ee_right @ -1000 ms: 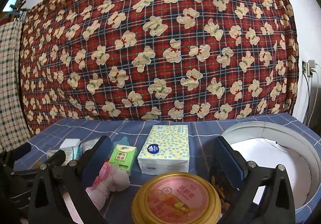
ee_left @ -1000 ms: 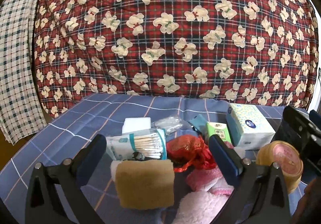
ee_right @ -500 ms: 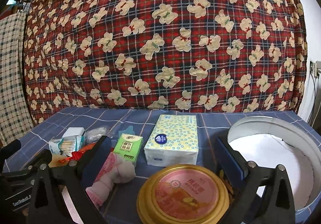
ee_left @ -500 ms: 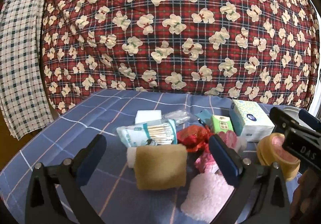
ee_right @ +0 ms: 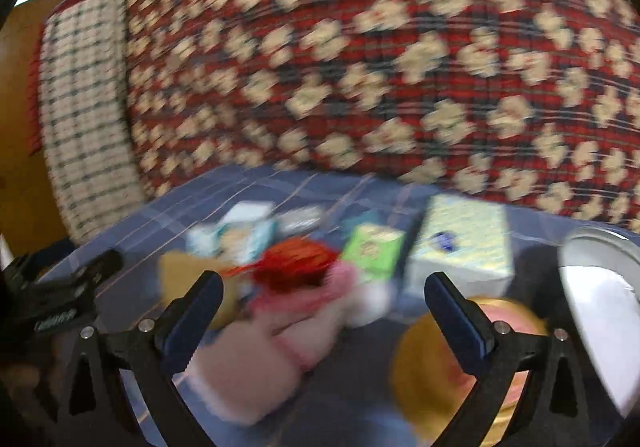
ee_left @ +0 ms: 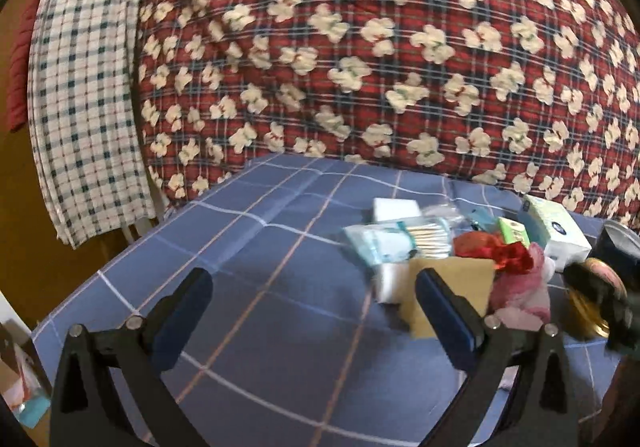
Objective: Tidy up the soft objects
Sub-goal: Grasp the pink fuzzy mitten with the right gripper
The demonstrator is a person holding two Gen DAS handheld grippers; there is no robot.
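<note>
**Motion blur and cut-off edges hide much of the pile**

The right wrist view is smeared throughout: the print on the green packet (ee_right: 374,253) and on the tissue box (ee_right: 464,247) cannot be read, and the pink plush item (ee_right: 280,343) has no clear outline. The gold tin (ee_right: 436,375) sits partly behind a gripper finger, its lid label lost. The white bin (ee_right: 604,307) is cut by the right edge. In the left wrist view, the tan sponge (ee_left: 460,279) is partly covered by a finger, and the tin (ee_left: 592,311) hides behind the blurred right gripper (ee_left: 608,303), whose jaws are unreadable there.
</note>
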